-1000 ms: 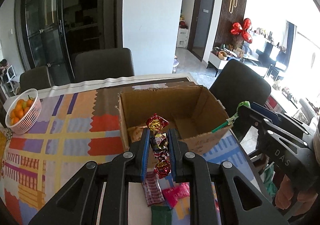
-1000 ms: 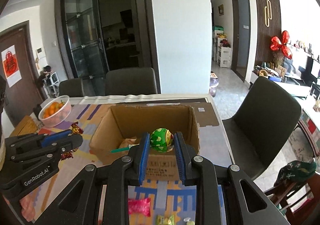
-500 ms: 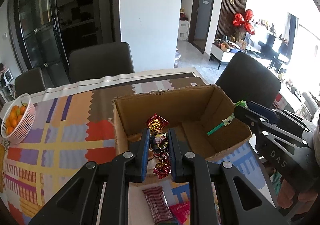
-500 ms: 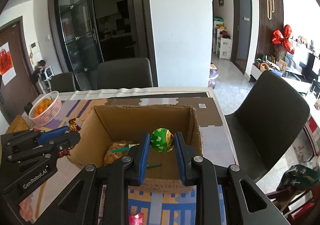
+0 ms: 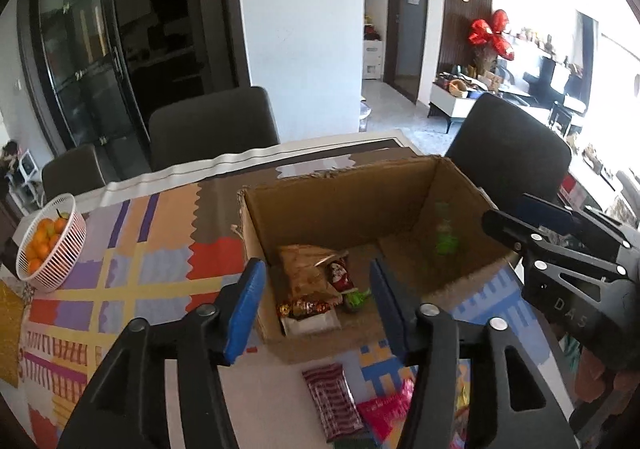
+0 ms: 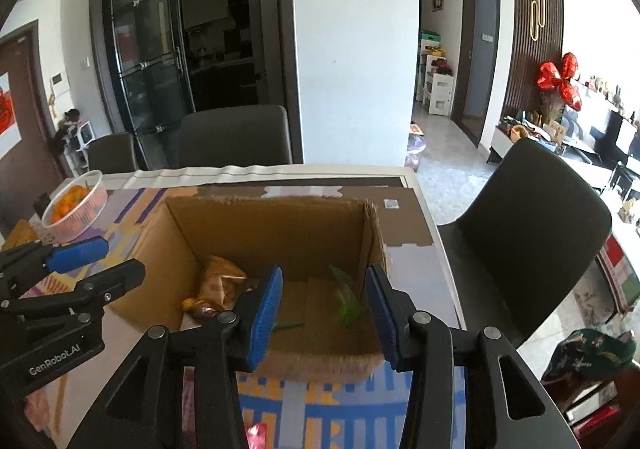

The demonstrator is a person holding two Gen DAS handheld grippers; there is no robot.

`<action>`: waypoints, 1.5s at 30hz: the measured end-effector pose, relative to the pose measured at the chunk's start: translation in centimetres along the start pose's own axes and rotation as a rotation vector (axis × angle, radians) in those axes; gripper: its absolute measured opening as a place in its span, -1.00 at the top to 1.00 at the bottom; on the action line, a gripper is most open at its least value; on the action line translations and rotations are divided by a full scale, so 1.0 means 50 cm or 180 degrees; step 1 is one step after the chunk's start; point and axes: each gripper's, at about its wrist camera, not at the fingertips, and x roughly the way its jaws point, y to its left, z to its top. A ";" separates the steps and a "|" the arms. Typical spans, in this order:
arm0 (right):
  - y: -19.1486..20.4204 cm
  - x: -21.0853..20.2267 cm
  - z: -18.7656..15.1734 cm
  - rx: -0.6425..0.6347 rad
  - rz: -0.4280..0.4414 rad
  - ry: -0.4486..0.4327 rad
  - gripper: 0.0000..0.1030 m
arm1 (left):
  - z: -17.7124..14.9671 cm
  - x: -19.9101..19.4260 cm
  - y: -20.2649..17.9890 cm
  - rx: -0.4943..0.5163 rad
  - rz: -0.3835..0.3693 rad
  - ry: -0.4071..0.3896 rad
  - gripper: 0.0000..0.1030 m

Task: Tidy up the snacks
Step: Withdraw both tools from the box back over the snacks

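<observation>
An open cardboard box (image 5: pixel 332 205) (image 6: pixel 276 225) stands on the patterned tablecloth. My left gripper (image 5: pixel 316 301) is open and empty over the box's near left part. A foil-wrapped candy string (image 5: pixel 306 306) lies inside below it, beside a tan snack bag (image 5: pixel 304 265) and a small red packet (image 5: pixel 339 276). My right gripper (image 6: pixel 324 307) is open and empty over the box's right part. The green lollipop (image 6: pixel 347 309) is a blur inside the box, also blurred in the left wrist view (image 5: pixel 445 239). Each gripper shows in the other's view (image 5: pixel 560 249) (image 6: pixel 72 273).
More snacks lie on the table in front of the box: a dark red striped packet (image 5: pixel 332 403) and a pink packet (image 5: pixel 386 409). A white basket of oranges (image 5: pixel 50 241) stands at the far left. Dark chairs (image 5: pixel 212 129) (image 6: pixel 528 217) ring the table.
Both grippers have opened over the box. The left one let go of the foil candy string, which now lies inside. The right one let go of the green lollipop, which is dropping in.
</observation>
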 end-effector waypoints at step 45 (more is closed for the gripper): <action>0.069 -0.176 -0.302 -0.0105 0.0198 0.0398 -0.48 | -0.334 -0.153 -0.056 0.0074 -0.0228 0.0171 -0.23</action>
